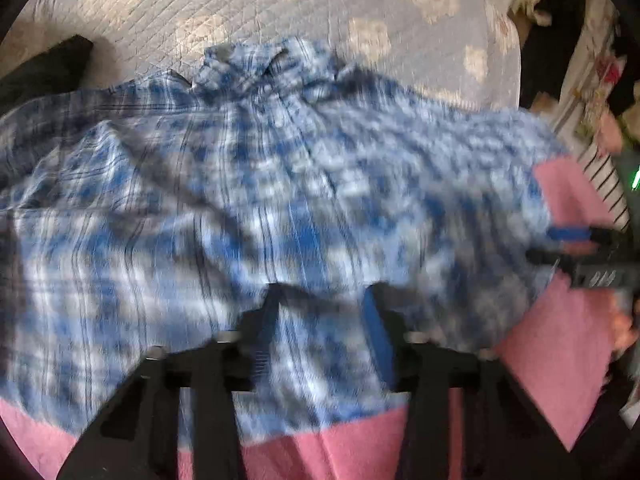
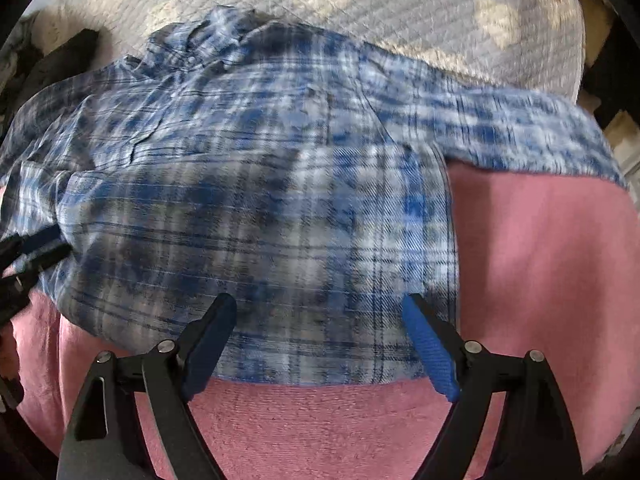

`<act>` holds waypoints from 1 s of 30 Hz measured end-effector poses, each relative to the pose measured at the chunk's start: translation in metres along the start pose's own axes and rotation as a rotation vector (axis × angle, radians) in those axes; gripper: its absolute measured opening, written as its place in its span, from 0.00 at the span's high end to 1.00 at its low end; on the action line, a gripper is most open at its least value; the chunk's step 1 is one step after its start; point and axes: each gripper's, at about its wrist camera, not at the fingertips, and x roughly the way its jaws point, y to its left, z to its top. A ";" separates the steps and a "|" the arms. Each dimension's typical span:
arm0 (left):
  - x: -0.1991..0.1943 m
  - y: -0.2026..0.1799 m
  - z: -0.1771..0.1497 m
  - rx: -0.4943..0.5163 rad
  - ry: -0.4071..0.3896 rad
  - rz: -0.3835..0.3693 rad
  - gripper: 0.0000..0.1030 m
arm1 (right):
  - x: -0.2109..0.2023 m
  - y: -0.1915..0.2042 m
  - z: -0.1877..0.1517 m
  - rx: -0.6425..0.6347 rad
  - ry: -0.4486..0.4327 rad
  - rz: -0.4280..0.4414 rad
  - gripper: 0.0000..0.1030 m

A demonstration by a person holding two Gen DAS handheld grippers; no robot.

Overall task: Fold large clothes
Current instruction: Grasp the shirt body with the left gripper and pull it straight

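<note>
A blue and white plaid shirt [image 1: 256, 184] lies spread and rumpled on a pink towel [image 1: 344, 448], collar at the far side. My left gripper [image 1: 322, 296] points down into the shirt's near part; a hump of fabric fills the gap between its fingers, and the pads bear on it from both sides. From the right wrist view, the left gripper [image 2: 38, 250] sits at the shirt's [image 2: 280, 184] left edge, where the cloth puckers toward it. My right gripper [image 2: 320, 320] hangs open over the near hem, nothing between its pads. The right gripper [image 1: 568, 246] also shows at the shirt's right edge.
The pink towel [image 2: 540, 264] lies on a quilted floral bedspread [image 2: 400, 4] that runs to the far edge. A dark object [image 1: 52, 64] rests at the far left. A striped cloth [image 1: 604, 184] and a hand [image 1: 624, 328] show at the right.
</note>
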 end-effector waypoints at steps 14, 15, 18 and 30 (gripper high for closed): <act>0.030 0.029 0.021 -0.144 0.013 -0.006 0.99 | 0.005 -0.032 0.004 0.158 0.060 0.097 0.17; 0.022 0.022 0.021 -0.124 -0.003 -0.039 0.99 | -0.002 -0.033 0.005 0.162 0.040 0.100 0.17; 0.008 -0.004 0.020 -0.062 -0.032 -0.086 0.99 | -0.023 -0.032 0.008 0.153 -0.038 0.055 0.17; -0.004 -0.036 -0.005 -0.098 -0.121 -0.090 0.99 | -0.040 -0.025 0.003 0.077 -0.069 0.006 0.17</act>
